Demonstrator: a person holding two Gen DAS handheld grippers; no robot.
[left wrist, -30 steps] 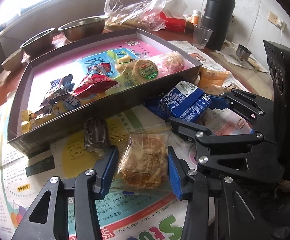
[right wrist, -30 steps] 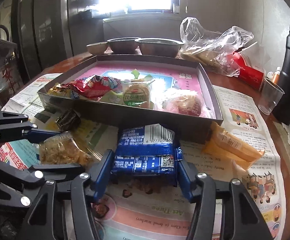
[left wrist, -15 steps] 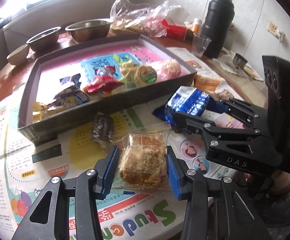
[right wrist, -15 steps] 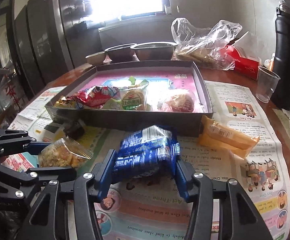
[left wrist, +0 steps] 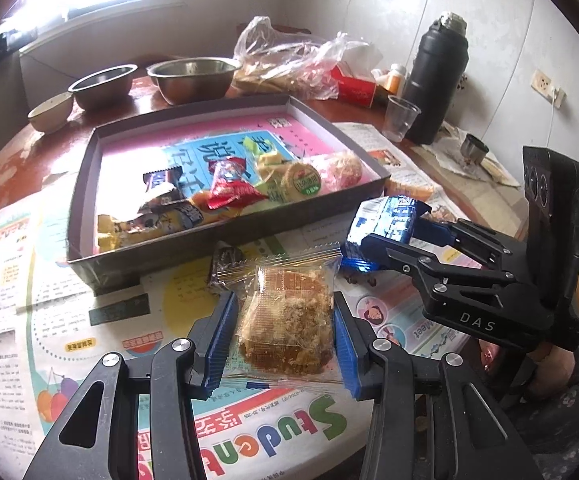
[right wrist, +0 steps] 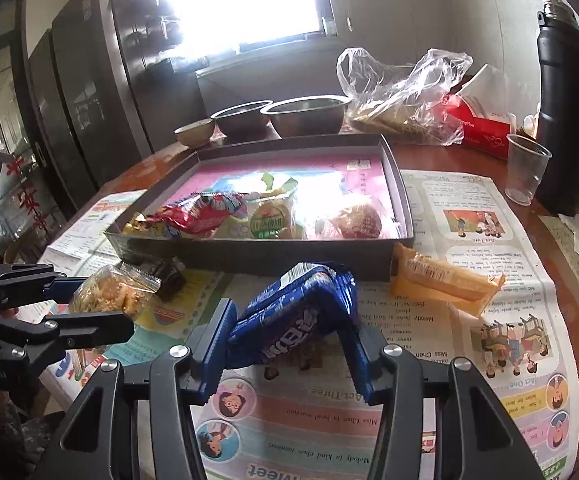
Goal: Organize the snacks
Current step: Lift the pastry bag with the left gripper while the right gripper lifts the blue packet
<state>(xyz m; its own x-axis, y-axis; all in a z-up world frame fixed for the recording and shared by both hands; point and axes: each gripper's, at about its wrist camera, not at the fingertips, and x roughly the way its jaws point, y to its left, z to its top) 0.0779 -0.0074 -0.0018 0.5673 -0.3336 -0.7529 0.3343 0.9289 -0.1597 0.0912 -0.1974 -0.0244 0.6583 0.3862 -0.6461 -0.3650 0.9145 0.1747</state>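
My left gripper (left wrist: pixel 285 336) is shut on a clear-wrapped crumbly cake (left wrist: pixel 287 316) and holds it above the newspaper, in front of the dark tray (left wrist: pixel 225 236). My right gripper (right wrist: pixel 289 336) is shut on a blue biscuit pack (right wrist: pixel 297 316), which is buckled and lifted off the table; it also shows in the left wrist view (left wrist: pixel 385 224). The tray (right wrist: pixel 273 256) holds several wrapped snacks. A dark wrapped candy (left wrist: pixel 225 260) lies by the tray's front wall. An orange snack bar (right wrist: pixel 445 280) lies at the tray's right corner.
Metal bowls (left wrist: pixel 193 80) and a small bowl (left wrist: pixel 49 110) stand behind the tray. A plastic bag (left wrist: pixel 289 64), a red box (right wrist: pixel 481 124), a plastic cup (right wrist: pixel 525 168) and a black flask (right wrist: pixel 565 112) stand at the back right. Newspaper (right wrist: pixel 469 216) covers the table.
Both grippers have risen from the table with their snacks. The blue pack has buckled and tilted up in the right gripper; the cake has lifted in the left.
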